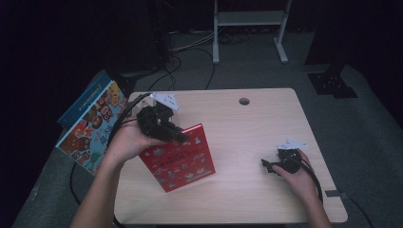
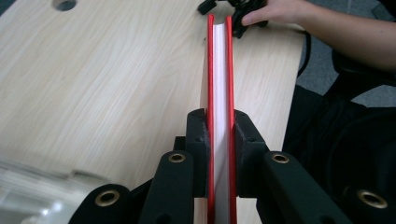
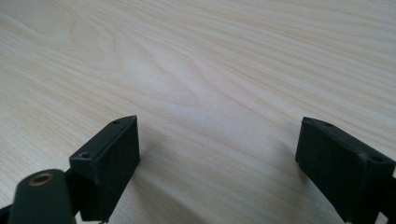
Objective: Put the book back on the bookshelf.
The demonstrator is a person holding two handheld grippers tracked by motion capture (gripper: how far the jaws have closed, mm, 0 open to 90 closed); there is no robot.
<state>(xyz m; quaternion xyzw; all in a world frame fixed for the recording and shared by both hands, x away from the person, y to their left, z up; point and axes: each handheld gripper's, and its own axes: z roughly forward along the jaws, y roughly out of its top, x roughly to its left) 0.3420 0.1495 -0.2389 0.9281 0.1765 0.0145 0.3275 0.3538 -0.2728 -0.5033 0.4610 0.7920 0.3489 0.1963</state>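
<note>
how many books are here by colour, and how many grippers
red book, clamped in the left gripper: 1
blue books off the table's left edge: 2
grippers, counting the right gripper: 2
total: 5

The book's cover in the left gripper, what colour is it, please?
Red with small white pictures on the book, clearest in the high view.

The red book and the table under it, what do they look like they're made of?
The red book looks like a hardback: stiff, smooth red boards around a block of white paper pages, seen edge-on where the left gripper clamps it. The table looks like pale wood or, perhaps likelier, a wood-grain laminate: streaky grain lines under a flat, faintly shiny finish.
</note>
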